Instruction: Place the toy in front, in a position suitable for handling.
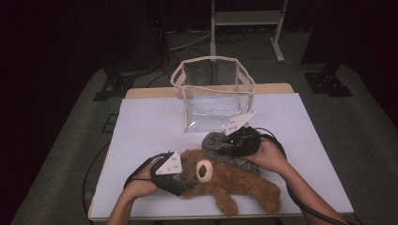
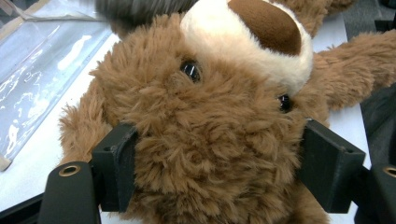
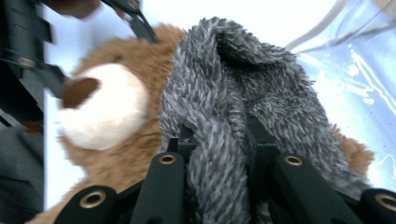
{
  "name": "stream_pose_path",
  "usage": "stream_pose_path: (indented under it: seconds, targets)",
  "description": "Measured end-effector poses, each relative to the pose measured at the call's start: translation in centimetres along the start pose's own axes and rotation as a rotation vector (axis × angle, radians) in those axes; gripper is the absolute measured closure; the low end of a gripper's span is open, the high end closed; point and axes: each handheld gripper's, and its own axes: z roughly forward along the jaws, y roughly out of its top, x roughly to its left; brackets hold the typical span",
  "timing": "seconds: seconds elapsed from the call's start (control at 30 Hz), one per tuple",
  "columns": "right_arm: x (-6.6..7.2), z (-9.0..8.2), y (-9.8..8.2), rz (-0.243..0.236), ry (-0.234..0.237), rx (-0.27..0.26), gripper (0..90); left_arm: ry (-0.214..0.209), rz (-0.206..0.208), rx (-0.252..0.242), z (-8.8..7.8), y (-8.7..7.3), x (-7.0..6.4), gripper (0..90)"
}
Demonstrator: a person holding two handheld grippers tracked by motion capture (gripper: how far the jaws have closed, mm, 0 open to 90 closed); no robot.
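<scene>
Two tongs, both gripping. Left tongs (image 2: 219, 163) clamp the brown teddy bear's (image 1: 225, 180) head; bear lies on the white counter (image 1: 141, 140). Right tongs (image 3: 218, 149) pinch a grey furry cloth (image 3: 233, 98) draped over the bear, just before the clear bag (image 1: 213, 93).
</scene>
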Motion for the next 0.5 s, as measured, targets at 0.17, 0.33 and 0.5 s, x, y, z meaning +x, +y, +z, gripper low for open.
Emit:
stream_pose_path:
  seconds: [0.17, 0.33, 0.5]
  targets:
    - [-1.5, -0.6, -1.5, 0.062, -0.02, 0.006, 72.2, -0.002, 0.0, 0.002, 0.0, 0.2, 0.0, 23.1]
    - [-2.8, -2.3, -3.5, 0.134, -0.071, 0.01, 72.2, -0.003, 0.005, -0.002, 0.6, 0.7, -0.2, 23.1]
    - [-2.2, -1.6, -2.2, 0.096, -0.049, -0.001, 72.1, -0.001, 0.002, -0.007, 1.0, 0.9, -0.3, 23.1]
